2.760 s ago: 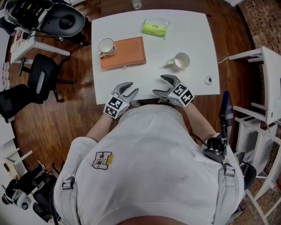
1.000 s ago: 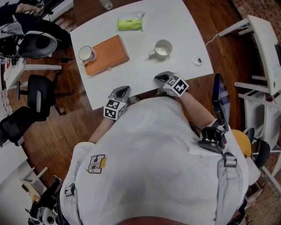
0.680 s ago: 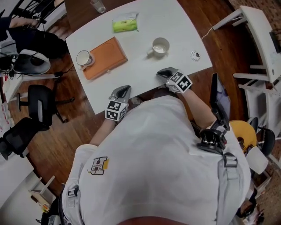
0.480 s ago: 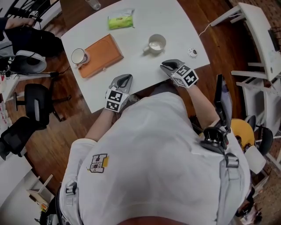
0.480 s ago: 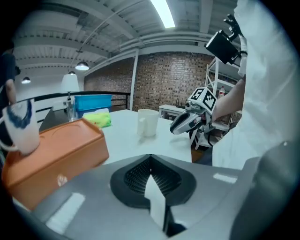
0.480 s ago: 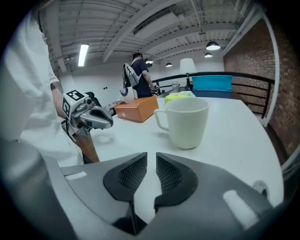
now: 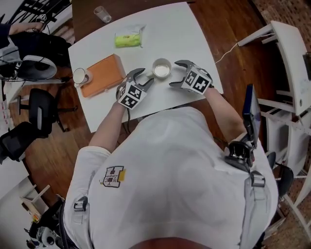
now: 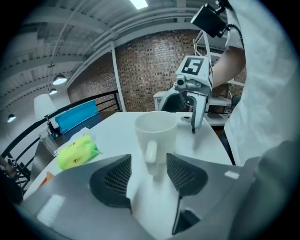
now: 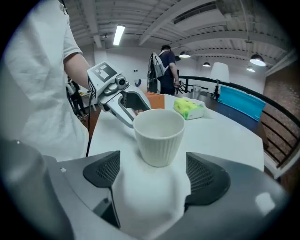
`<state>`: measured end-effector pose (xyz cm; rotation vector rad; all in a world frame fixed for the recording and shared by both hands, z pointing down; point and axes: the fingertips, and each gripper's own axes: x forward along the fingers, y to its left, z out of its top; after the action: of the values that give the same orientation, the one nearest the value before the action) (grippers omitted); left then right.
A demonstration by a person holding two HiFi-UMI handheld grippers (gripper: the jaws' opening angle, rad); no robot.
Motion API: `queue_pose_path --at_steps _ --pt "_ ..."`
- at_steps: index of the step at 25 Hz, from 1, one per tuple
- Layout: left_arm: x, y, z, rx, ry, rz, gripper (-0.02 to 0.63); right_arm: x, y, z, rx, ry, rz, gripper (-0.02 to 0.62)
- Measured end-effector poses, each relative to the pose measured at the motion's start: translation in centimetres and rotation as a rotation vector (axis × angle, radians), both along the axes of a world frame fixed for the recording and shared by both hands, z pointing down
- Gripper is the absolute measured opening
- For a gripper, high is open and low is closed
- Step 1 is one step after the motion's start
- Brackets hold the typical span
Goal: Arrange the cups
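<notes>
A white ribbed cup (image 7: 162,68) stands upright near the front of the white table (image 7: 170,29). My left gripper (image 7: 144,77) is just left of it and my right gripper (image 7: 175,74) just right. Both sets of jaws are opening, with nothing between them. In the left gripper view the cup (image 8: 156,133) turns its handle toward my left gripper (image 8: 149,166) and stands just ahead of the fingertips. The right gripper view has the cup (image 9: 159,136) just beyond my right gripper (image 9: 152,171). A second cup (image 7: 80,76) sits at the left end of an orange board (image 7: 102,75).
A green packet (image 7: 128,37) lies behind the board, and a clear glass (image 7: 102,14) stands at the table's far left corner. Black chairs (image 7: 41,102) are on the left and white shelving (image 7: 291,73) on the right. A person (image 9: 164,65) stands in the background.
Both grippers left the table's near edge and closed in on the white cup from either side. Their jaws, shut earlier, now stand apart.
</notes>
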<state>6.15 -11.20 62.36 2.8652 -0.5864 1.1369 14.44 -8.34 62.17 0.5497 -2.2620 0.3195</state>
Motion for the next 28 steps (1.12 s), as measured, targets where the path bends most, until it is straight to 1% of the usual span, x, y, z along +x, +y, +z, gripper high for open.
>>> queue_pose_path --at_steps 2,4,6,7,9,10,12,15,16,17,18,19,24,28 --pt "1.1 -0.4 0.3 -0.006 -0.024 0.0 0.216 -0.8 -1.4 0.3 -0.002 0.008 -0.065 0.454" --pt "1.8 -0.2 0.4 -0.013 -0.039 -0.017 0.203 -2.0 -2.3 0.6 0.004 0.021 -0.143 0.466" --pt "2.1 0.4 0.4 -0.019 -0.042 -0.061 0.155 -3.1 -2.9 0.6 0.011 0.029 -0.207 0.466" --pt "2.2 0.7 0.4 -0.025 -0.039 -0.091 0.155 -3.5 -3.0 0.7 0.012 0.031 -0.233 0.461" --pt "2.4 1.6 0.3 -0.045 -0.029 -0.159 0.126 -3.8 -2.9 0.8 0.005 0.036 -0.291 0.442" --pt "2.5 2.1 0.3 -0.059 -0.022 -0.194 0.126 -3.9 -2.6 0.9 -0.001 0.04 -0.334 0.442" --pt "2.8 3.4 0.4 -0.091 0.001 -0.245 0.116 -4.0 -1.8 0.9 -0.012 0.053 -0.454 0.442" --pt "3.6 5.2 0.5 -0.121 0.04 -0.274 0.11 -3.8 -0.6 0.9 -0.015 0.07 -0.639 0.442" --pt "3.7 5.5 0.5 -0.118 0.046 -0.282 0.106 -3.7 -0.3 0.9 -0.013 0.072 -0.676 0.442" --pt "3.7 5.6 0.5 -0.111 0.047 -0.289 0.087 -3.7 -0.1 0.9 -0.011 0.071 -0.696 0.442" --pt "3.6 5.6 0.5 -0.106 0.045 -0.293 0.071 -3.8 0.0 0.8 -0.009 0.067 -0.701 0.442" --pt "3.5 5.6 0.6 -0.104 0.042 -0.293 0.071 -3.8 0.0 0.8 -0.007 0.06 -0.694 0.442" --pt "3.2 5.3 0.6 -0.112 0.045 -0.283 0.058 -3.9 0.0 0.8 -0.002 -0.006 -0.587 0.439" --pt "3.0 5.2 0.5 -0.114 0.042 -0.275 0.058 -4.0 0.0 0.8 -0.008 -0.013 -0.561 0.442"
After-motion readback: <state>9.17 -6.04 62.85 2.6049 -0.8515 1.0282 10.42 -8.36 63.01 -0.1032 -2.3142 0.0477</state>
